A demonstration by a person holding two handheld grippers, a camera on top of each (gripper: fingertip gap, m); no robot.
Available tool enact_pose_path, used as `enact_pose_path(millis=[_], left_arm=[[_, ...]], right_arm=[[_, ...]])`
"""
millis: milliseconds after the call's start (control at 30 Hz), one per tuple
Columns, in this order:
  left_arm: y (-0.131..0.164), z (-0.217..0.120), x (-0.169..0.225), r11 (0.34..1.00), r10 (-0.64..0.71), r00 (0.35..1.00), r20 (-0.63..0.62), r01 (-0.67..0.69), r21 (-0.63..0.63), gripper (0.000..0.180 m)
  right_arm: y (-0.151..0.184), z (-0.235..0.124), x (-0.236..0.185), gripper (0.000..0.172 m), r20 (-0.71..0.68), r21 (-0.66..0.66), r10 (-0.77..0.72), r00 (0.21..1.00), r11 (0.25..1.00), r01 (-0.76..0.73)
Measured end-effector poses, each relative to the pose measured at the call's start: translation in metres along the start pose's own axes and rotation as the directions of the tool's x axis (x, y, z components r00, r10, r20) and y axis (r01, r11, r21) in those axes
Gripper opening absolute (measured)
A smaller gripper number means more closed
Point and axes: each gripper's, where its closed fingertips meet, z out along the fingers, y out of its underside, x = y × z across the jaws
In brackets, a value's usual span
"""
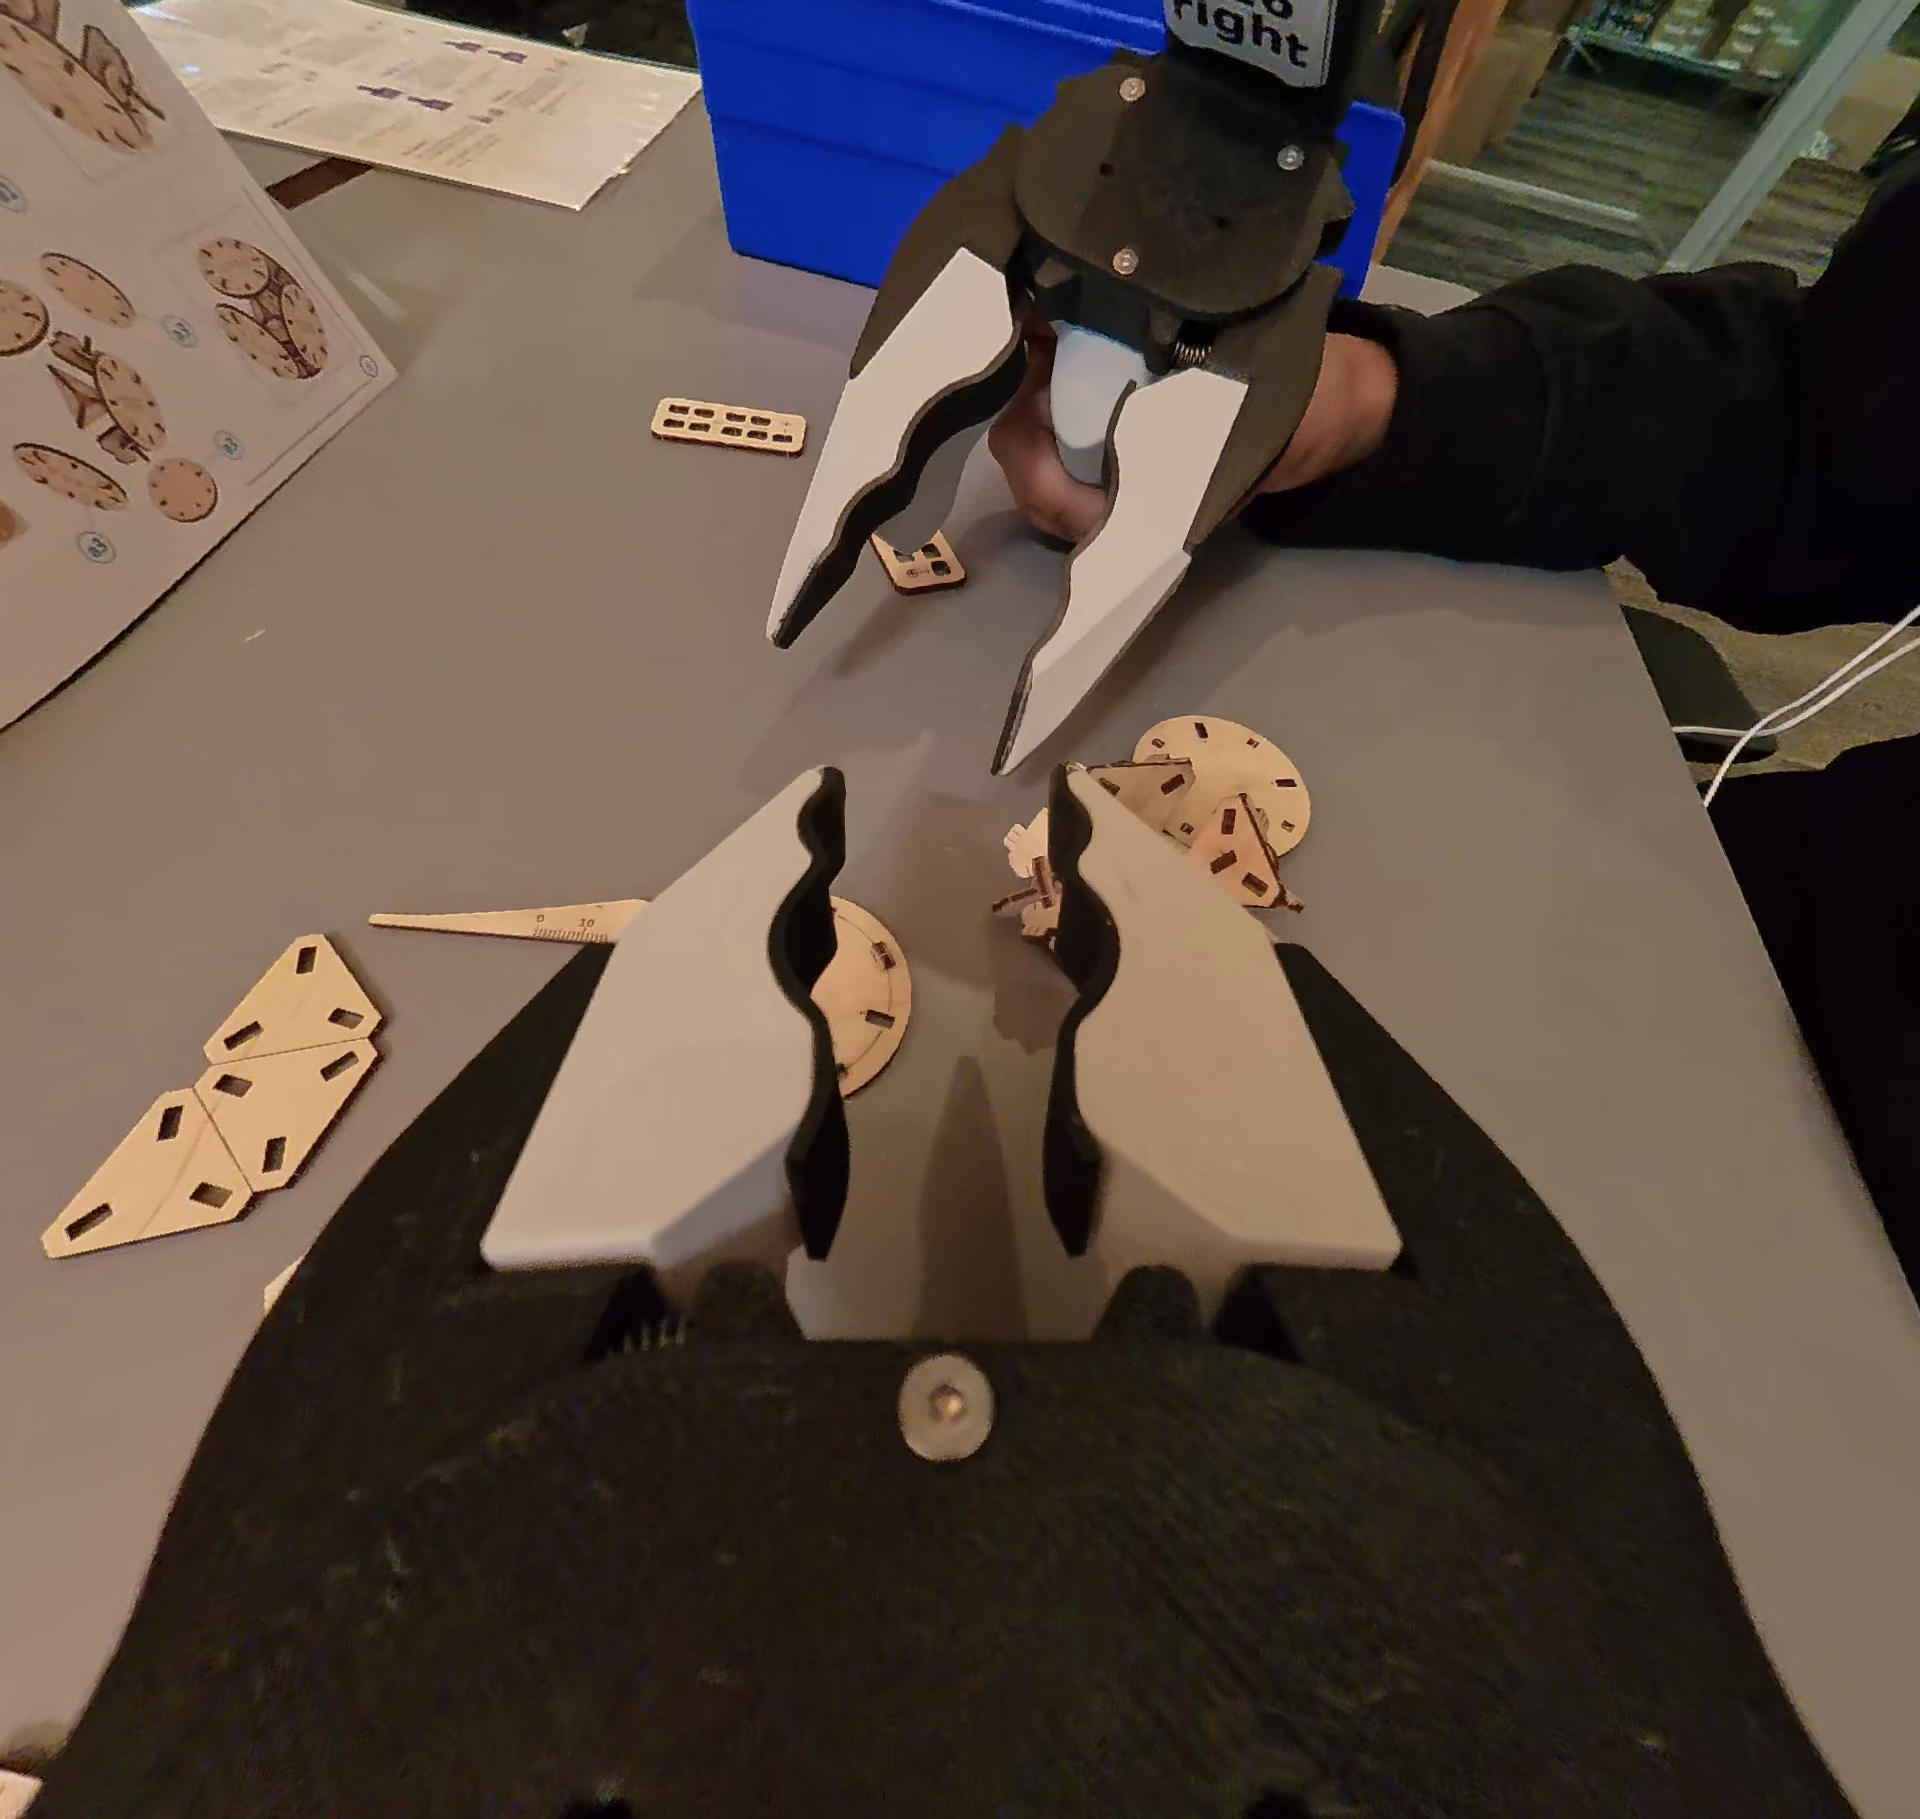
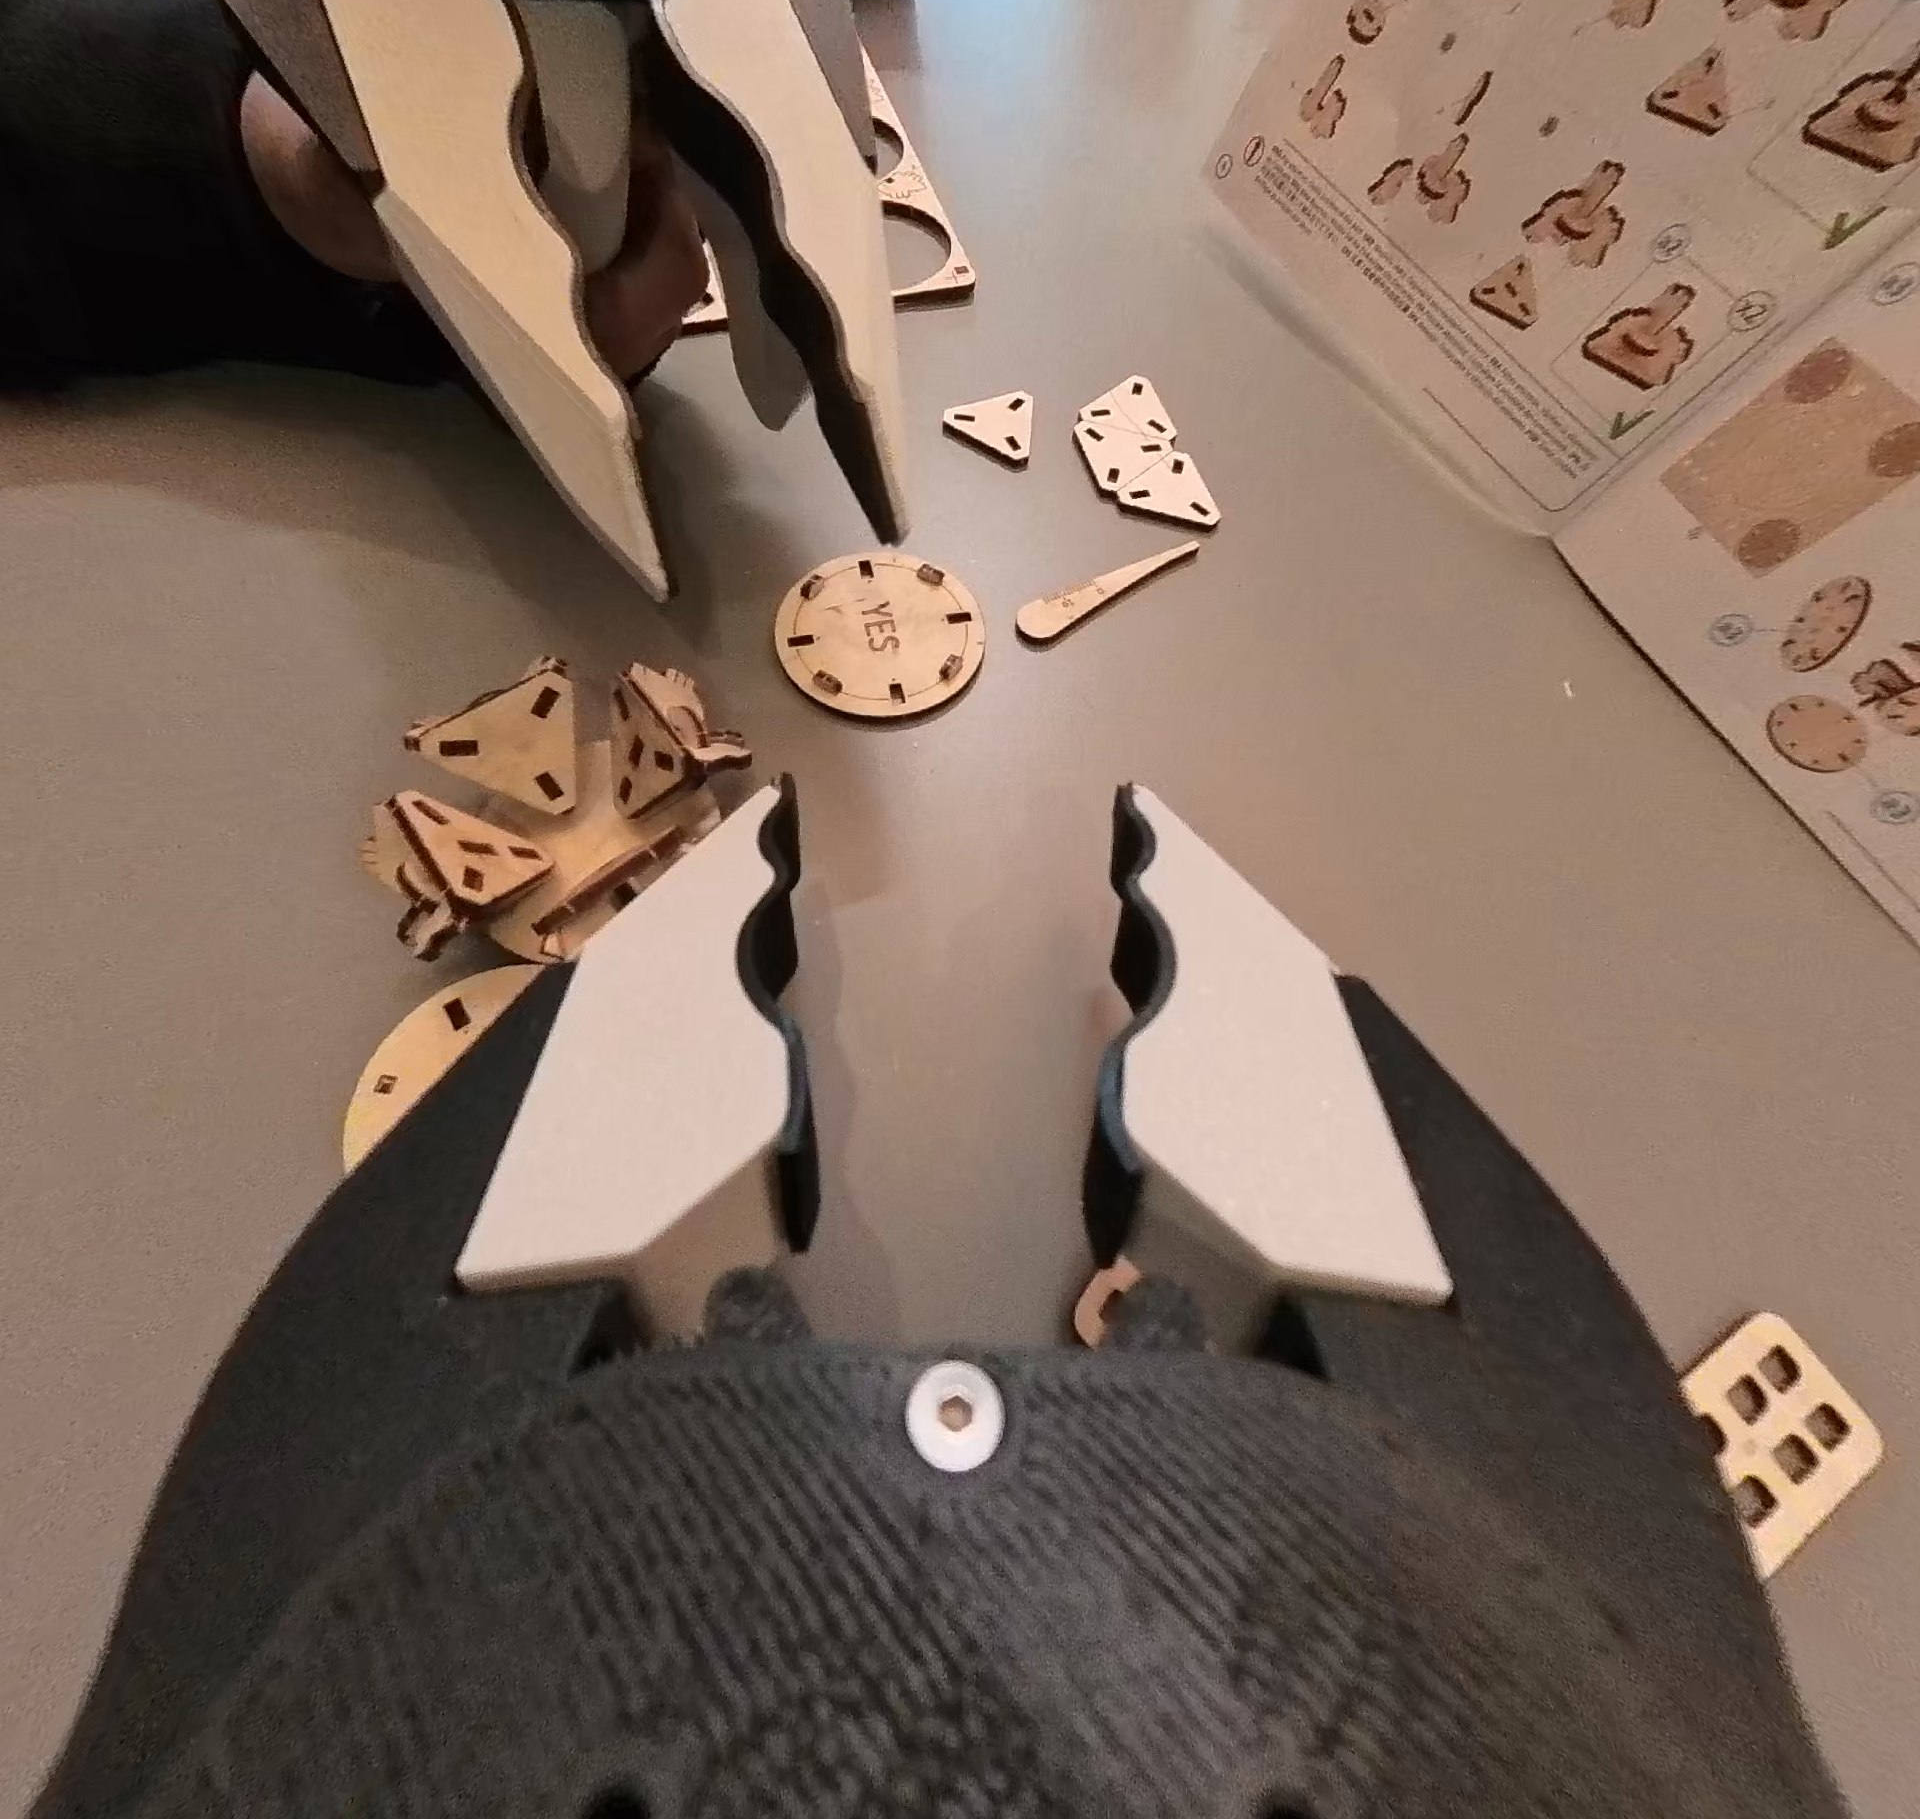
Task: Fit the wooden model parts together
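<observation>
My left gripper [image 1: 948,782] is open and empty, its fingertips just above the grey table [image 1: 520,678]. A round wooden disc [image 1: 868,1000] lies under its left finger. In the right wrist view the left gripper [image 2: 771,556] hovers at the far edge of that disc [image 2: 878,637]. My right gripper [image 2: 953,793] is open and empty over bare table. A part-built wooden assembly [image 2: 540,813] of slotted triangles on a disc sits just left of its left finger. In the left wrist view the right gripper [image 1: 891,701] points down towards mine, with the assembly [image 1: 1226,813] beside it.
A blue bin [image 1: 883,86] stands at the far side. Instruction sheets [image 1: 156,315] lie at the left. Loose wooden parts lie about: joined triangles [image 1: 229,1094], a tapered scale stick [image 1: 520,922], a slotted strip [image 1: 727,424], a small triangle [image 2: 992,424], a gridded piece [image 2: 1787,1426]. The left tips stand about 5 centimeters off the round wooden disc [image 1: 868,1000]. Look for it in the right wrist view [image 2: 816,650] too.
</observation>
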Motion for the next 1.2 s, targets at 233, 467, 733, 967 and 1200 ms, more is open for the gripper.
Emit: enact_pose_path(millis=[233, 467, 733, 967, 1200], left_arm=[[0.001, 0.001, 0.0, 1.0, 0.002, 1.0, 0.005, -0.002, -0.008, 0.037], [0.004, 0.003, 0.0, 0.999, 0.012, 1.0, 0.013, -0.012, -0.031, 0.04], [-0.001, -0.004, 0.013, 1.0, -0.001, 0.996, -0.094, 0.003, 0.018, 0.05], [0.009, -0.001, 0.004, 0.998, 0.005, 1.0, -0.03, -0.007, -0.056, 0.045], [0.017, -0.016, -0.025, 0.991, 0.038, 0.99, 0.137, -0.02, -0.133, 0.039]], right_arm=[[0.001, 0.001, 0.001, 0.059, -0.009, -0.008, -0.002, 1.0, 1.0, 0.002], [0.002, 0.002, 0.001, 0.059, -0.013, -0.02, -0.002, 1.0, 1.0, 0.002], [-0.009, -0.008, 0.002, 0.062, 0.029, 0.072, 0.044, 0.999, 0.996, -0.046], [-0.009, -0.009, 0.003, 0.06, 0.038, 0.076, 0.059, 0.998, 0.995, -0.061], [-0.007, -0.006, 0.001, 0.06, 0.045, 0.058, 0.054, 0.998, 0.997, -0.057]])
